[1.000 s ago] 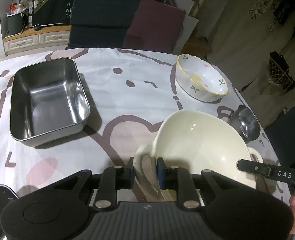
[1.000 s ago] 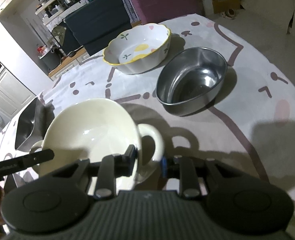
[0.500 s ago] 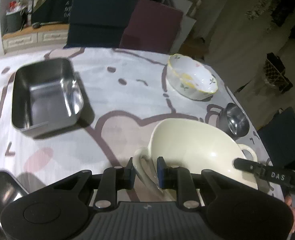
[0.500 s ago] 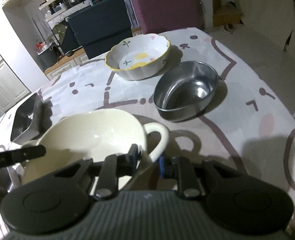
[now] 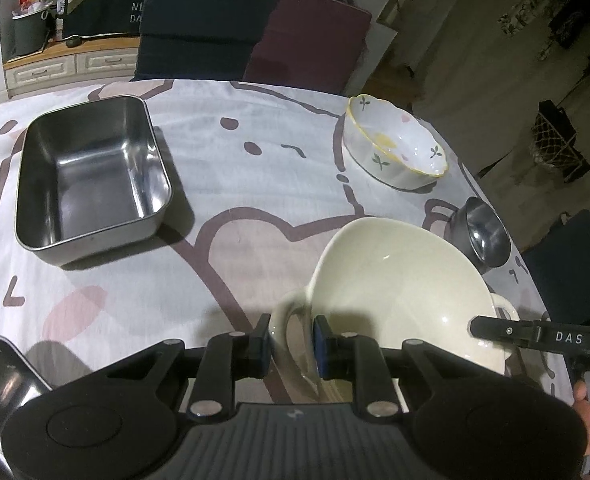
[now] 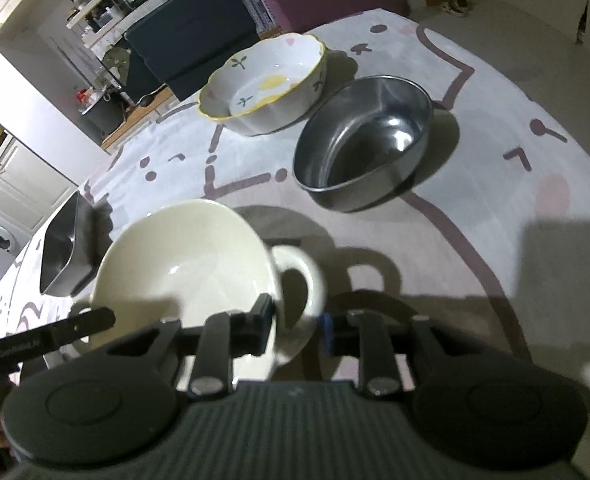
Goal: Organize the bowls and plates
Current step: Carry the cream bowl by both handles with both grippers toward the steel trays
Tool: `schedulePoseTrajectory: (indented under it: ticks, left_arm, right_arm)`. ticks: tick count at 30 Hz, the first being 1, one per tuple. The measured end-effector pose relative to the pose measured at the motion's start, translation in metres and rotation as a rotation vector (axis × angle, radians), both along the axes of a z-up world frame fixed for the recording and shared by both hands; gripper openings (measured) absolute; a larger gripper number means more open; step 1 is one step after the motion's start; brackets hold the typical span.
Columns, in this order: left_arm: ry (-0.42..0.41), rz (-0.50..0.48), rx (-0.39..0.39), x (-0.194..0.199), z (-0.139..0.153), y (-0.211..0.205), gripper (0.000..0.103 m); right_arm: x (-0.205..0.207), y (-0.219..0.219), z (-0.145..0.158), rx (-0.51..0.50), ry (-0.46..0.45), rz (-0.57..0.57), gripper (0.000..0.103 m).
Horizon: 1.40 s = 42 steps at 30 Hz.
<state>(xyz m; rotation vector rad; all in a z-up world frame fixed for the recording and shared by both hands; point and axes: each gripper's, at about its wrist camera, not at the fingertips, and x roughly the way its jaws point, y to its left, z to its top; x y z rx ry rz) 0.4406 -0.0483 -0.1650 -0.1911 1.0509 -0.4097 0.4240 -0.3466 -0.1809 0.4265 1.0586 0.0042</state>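
A: Where is the cream bowl [image 5: 399, 292] just now?

B: Between the two tools, carried by its loop handles. The left tool [image 5: 291, 344] is clamped on the near handle, pads pressed to either side of the loop. The right tool [image 6: 295, 326] straddles the other handle; its jaws have just been opening a little, and the right-hand pad appears to stand clear of the loop, so that hold looks loose.

A: How far along does the sorting seem?

B: Early, by the look of it. Nothing is stacked yet: the flowered bowl [image 6: 267, 88] and the steel bowl [image 6: 365, 150] sit ahead of the right tool, side by side; the steel tray [image 5: 91, 178] lies ahead and left of the left tool.

A: And the materials?

B: Glazed, smooth ceramic, rounded and deep; the flowered one has a scalloped yellow rim. The steel pieces are shiny and hard. The table [image 5: 255, 184] wears a soft printed cloth.
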Motion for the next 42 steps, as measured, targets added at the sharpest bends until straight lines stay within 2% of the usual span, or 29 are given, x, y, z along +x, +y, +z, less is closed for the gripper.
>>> schedulePoseTrajectory:
  ticks: [9,14,25,31,42]
  left_arm:
    - [0.008,-0.022,-0.016,0.011,-0.004,0.0,0.022]
    - [-0.037,-0.053,-0.004,0.007,-0.005,-0.001,0.023]
    - [-0.043,-0.041,-0.003,0.004,0.001,0.004,0.025]
    - [-0.087,-0.028,-0.01,-0.007,0.024,0.01,0.024]
    - [-0.181,-0.004,-0.003,-0.057,0.084,0.02,0.024]
  right_arm:
    - [0.003,-0.006,-0.002,0.04,-0.013,0.013,0.031]
    - [0.003,0.001,0.002,-0.013,-0.026,0.045,0.032]
    - [-0.006,0.018,0.014,-0.128,-0.074,0.133,0.032]
    - [-0.014,0.022,0.03,-0.14,-0.117,0.15,0.032]
    - [-0.056,0.024,0.081,-0.109,-0.246,0.148,0.031]
